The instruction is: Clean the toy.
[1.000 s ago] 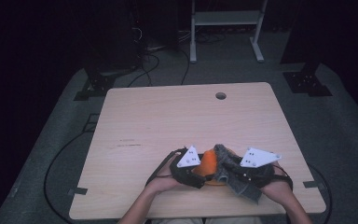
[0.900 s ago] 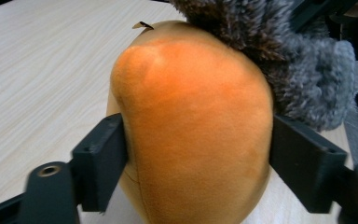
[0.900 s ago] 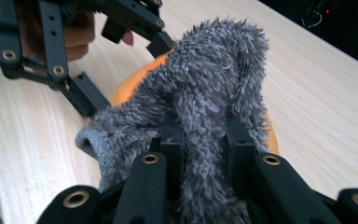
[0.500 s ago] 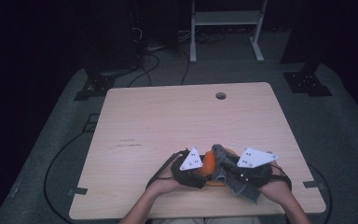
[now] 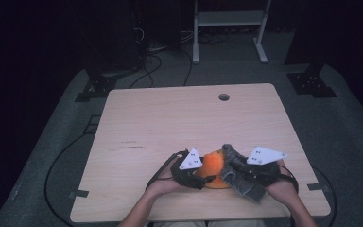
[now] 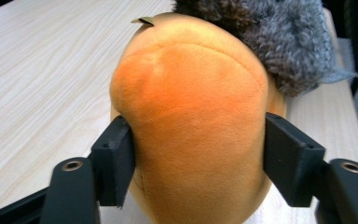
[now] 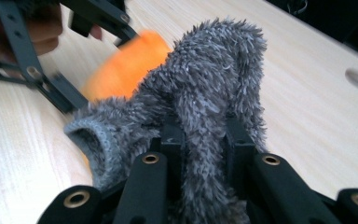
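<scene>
An orange plush ball (image 5: 213, 169) sits at the table's near edge, between my two grippers. My left gripper (image 5: 199, 178) is shut on it; in the left gripper view both black jaws press into the sides of the orange plush ball (image 6: 193, 121). A fuzzy grey sock (image 5: 238, 174) drapes over the ball's right side. My right gripper (image 5: 240, 166) is shut on the grey sock (image 7: 205, 121), a fold of it pinched between the jaws. In the right gripper view the orange plush ball (image 7: 121, 65) shows behind the sock, with the left gripper (image 7: 70, 56) beyond it.
The light wooden table (image 5: 170, 123) has a round cable hole (image 5: 223, 97) near its far edge. Cables (image 5: 66, 156) trail off the table's left side onto the grey floor. A white stand (image 5: 227, 28) is behind the table.
The two grippers have drawn slightly closer together around the ball; the sock's position over the ball has shifted a little.
</scene>
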Motion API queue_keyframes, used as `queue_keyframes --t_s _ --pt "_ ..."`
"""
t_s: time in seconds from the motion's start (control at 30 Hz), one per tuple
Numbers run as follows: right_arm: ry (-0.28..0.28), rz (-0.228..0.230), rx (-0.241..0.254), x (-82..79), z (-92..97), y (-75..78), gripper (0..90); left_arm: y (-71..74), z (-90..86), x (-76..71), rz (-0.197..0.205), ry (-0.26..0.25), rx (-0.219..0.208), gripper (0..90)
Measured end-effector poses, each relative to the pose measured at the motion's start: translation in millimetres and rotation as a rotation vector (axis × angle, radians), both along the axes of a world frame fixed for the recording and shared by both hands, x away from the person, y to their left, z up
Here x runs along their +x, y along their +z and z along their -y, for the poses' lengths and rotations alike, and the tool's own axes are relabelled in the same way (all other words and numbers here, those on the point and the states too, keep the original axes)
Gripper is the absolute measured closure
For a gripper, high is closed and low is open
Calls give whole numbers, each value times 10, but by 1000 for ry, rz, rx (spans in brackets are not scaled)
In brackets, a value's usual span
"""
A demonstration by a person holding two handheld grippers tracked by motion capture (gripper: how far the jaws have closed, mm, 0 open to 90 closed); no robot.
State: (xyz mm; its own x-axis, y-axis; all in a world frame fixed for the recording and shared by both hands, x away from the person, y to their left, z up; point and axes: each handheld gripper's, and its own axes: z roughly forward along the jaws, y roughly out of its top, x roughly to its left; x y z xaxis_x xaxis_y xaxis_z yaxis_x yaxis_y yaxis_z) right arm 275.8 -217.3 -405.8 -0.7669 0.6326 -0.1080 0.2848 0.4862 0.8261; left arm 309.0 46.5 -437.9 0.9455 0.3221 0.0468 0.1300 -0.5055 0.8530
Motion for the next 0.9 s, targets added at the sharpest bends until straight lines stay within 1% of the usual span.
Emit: queue_keyframes --t_s 0.03,0.07,0.1,0.13,0.17,0.2,0.23,0.27,0.3,0.33,0.4,0.43,0.47,0.57,0.6,0.63,0.67,0.7,0.73,0.77,0.8,0.83,0.87,0.9 --pt "2 -10 15 -6 21 -23 737 19 -1 16 -26 4 -20 243" --pt "-2 -6 10 -23 13 -32 739 40 7 34 -57 18 -42 174" --pt "-3 -2 6 -41 -13 -25 741 54 18 46 -79 27 -69 129" --pt "22 -6 18 -66 -55 -5 740 50 29 38 -77 20 -66 137" --pt "42 -8 25 -82 -83 8 739 45 35 22 -56 12 -44 159" --pt "57 -4 18 -97 -111 17 738 30 26 4 -33 0 -34 214" --pt "65 10 -10 -107 -135 22 737 24 7 4 -39 0 -32 247" --pt "64 9 -3 -99 -118 21 736 14 -4 6 -32 0 -25 274" --pt "55 0 17 -78 -79 12 736 8 -12 5 -22 -7 -11 291" --pt "46 -13 29 -48 -30 -8 735 4 -17 7 -21 -14 -2 301" --pt "16 -42 46 -1 53 -46 733 5 -24 13 -23 -17 4 304" --pt "2 -54 55 15 83 -46 733 7 -34 12 -17 -24 10 304" --pt "-17 -57 64 23 103 -27 733 6 -40 11 -16 -28 11 306" --pt "-12 -51 100 26 96 30 734 5 -75 16 -17 -41 20 307" --pt "-13 -46 87 35 65 27 735 7 -81 22 -22 -41 19 305" --pt "-12 -52 83 39 47 11 736 13 -83 26 -32 -41 12 294" --pt "-11 -56 80 42 26 -14 737 30 -77 34 -52 -36 3 243" --pt "-10 -58 76 33 5 -34 739 57 -66 48 -74 -22 -6 173" --pt "-10 -56 70 15 -18 -44 740 85 -58 61 -90 -4 -22 123" --pt "-6 -50 69 -7 -41 -46 740 102 -48 62 -103 7 -47 95" --pt "7 -45 71 -30 -63 -37 740 109 -33 56 -96 2 -41 96" --pt "20 -38 71 -49 -81 -28 740 101 -21 30 -77 -13 -24 120" --pt "23 -32 62 -56 -90 -25 739 87 -20 9 -49 -18 -16 195" --pt "22 -29 56 -57 -86 -30 738 71 -23 -3 -34 -13 -5 233"
